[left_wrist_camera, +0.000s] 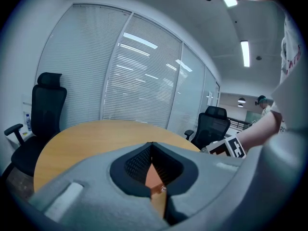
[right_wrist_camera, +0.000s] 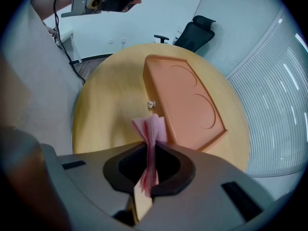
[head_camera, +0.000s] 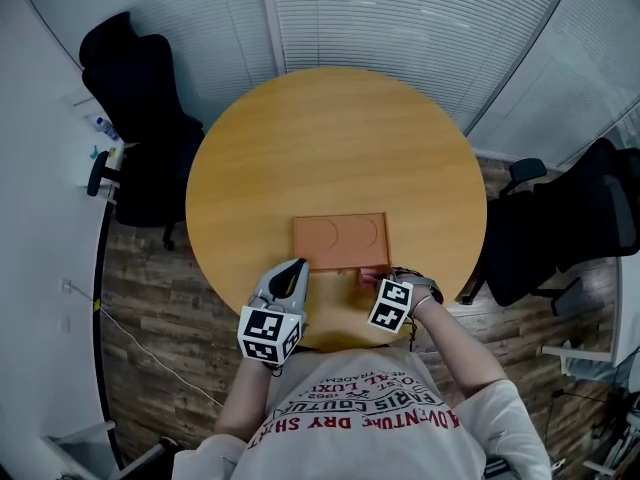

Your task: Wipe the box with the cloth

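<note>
A flat orange-brown box (head_camera: pixel 340 240) with two round recesses in its lid lies on the near half of the round wooden table (head_camera: pixel 330 138). My right gripper (head_camera: pixel 377 280) is at the box's near right corner, shut on a pink cloth (head_camera: pixel 370 276). In the right gripper view the cloth (right_wrist_camera: pixel 151 134) sticks out, bunched, from the gripper (right_wrist_camera: pixel 150 153), just short of the box (right_wrist_camera: pixel 185 97) and its small metal knob (right_wrist_camera: pixel 151 103). My left gripper (head_camera: pixel 296 268) points at the box's near left corner. Its jaws (left_wrist_camera: pixel 152 150) are shut and hold nothing; a sliver of box (left_wrist_camera: pixel 154 179) shows below.
Black office chairs stand at the left (head_camera: pixel 135 108) and right (head_camera: pixel 565 223) of the table, with window blinds (head_camera: pixel 400 18) behind. The table's near edge is right below both grippers, against the person's shirt (head_camera: pixel 360 408). Bare tabletop lies beyond the box.
</note>
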